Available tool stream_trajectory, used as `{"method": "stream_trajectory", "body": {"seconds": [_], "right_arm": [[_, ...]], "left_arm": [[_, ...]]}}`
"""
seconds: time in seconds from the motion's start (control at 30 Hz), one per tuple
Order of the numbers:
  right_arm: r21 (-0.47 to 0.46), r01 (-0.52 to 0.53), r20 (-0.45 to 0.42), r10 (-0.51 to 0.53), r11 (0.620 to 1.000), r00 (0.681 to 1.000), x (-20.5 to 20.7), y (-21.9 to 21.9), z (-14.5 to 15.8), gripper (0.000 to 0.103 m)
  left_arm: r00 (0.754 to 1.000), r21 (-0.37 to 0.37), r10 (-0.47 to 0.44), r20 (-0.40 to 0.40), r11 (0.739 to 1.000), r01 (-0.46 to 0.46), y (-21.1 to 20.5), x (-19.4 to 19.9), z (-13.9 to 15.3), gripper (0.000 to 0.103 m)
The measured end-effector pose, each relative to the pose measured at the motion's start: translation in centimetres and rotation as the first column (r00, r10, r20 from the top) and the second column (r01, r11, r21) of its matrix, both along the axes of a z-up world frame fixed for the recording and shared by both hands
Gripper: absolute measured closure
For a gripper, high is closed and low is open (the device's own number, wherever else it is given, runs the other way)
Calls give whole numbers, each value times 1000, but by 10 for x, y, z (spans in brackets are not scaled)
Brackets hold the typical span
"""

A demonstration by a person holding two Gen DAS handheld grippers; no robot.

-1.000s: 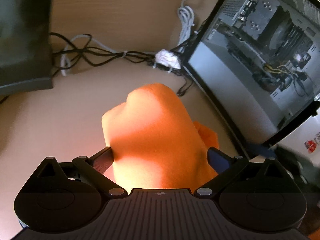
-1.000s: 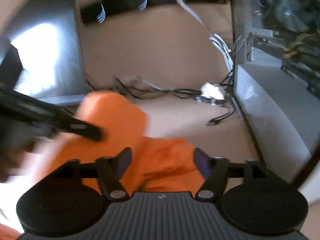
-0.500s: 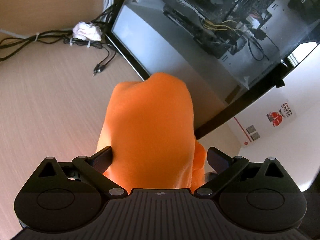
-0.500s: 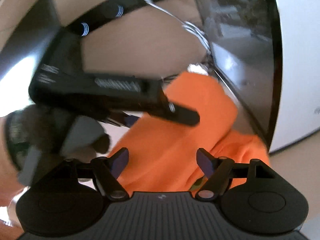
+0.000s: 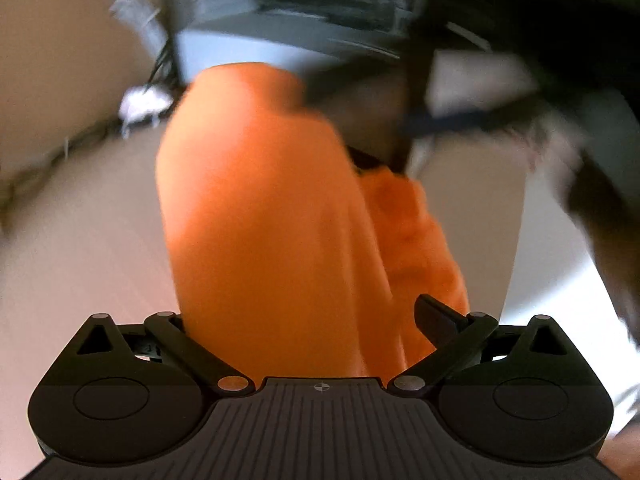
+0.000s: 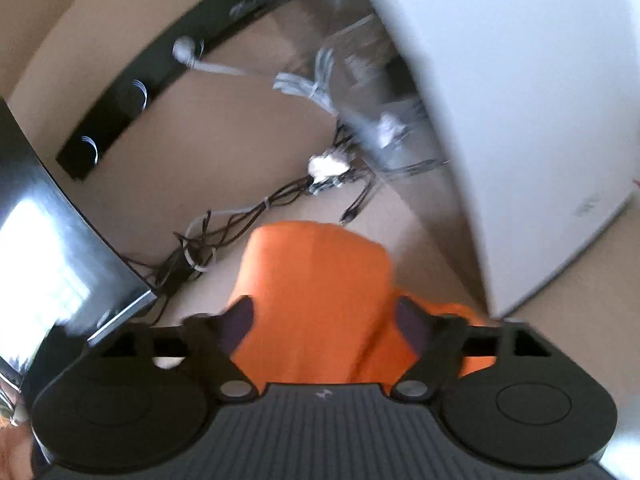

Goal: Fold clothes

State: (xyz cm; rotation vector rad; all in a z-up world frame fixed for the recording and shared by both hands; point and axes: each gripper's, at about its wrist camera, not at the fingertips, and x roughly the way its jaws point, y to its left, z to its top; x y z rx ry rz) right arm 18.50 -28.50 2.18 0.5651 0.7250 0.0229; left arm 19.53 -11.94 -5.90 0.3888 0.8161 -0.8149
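Both your left claw [image 5: 308, 316] and right claw [image 6: 324, 316] are clamped on the orange cloth [image 5: 260, 216], lifted near the computer case [image 6: 500, 100]; folding looks barely begun.

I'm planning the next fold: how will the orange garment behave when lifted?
Probably floppy: the orange garment bulges and drapes between the left gripper fingers. Likely light, since the right gripper shows it bunched in soft folds. It may sag unevenly.

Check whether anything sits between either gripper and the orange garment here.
Nothing visible does. The orange garment already fills the gap between the left gripper's fingers, and likewise the right gripper's. Whether the fingers are clamping it, the blur leaves unclear.
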Motion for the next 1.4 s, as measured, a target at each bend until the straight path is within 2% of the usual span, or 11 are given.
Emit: {"method": "stream_trajectory", "body": {"seconds": [0.2,0.3,0.33,0.4,0.47,0.63,0.77,0.9,1.1,1.3,1.4], "right_arm": [[-217,-100,-155,67,971,986,66,43,-3,10],[-225,-145,-247,88,963,965,83,51,-21,10],[-206,-159,-250,105,966,962,85,55,-24,14],[-160,-190,-244,148,969,958,92,64,-29,50],[-94,-204,-212,180,975,960,99,72,-26,58],[154,-153,-39,161,976,986,96,59,6,66],[274,-131,117,102,953,988,47,24,10,66],[325,52,-66,-32,944,997,5,-7,-44,67],[371,146,-136,-101,917,985,-36,-11,-94,66],[254,129,-112,-103,959,988,-43,2,-94,60],[170,115,-97,-100,979,990,-47,9,-83,54]], "left_arm": [[994,37,-90,55,995,88,3,-32,-18,2],[995,25,-85,57,996,84,7,-38,-27,2],[996,21,-66,54,998,65,10,-37,-30,2],[999,22,-16,49,1000,15,21,-33,-33,2],[997,26,55,46,998,-56,40,-25,-32,2],[960,76,249,129,963,-260,97,-6,-16,2],[924,32,375,80,925,-378,133,9,-4,2],[907,-8,421,-16,907,-421,157,15,-4,2],[926,-170,340,-163,915,-365,195,6,42,2],[966,-491,195,-172,833,-255,194,13,105,2],[969,-507,90,-229,839,-198,153,24,88,2]]}}
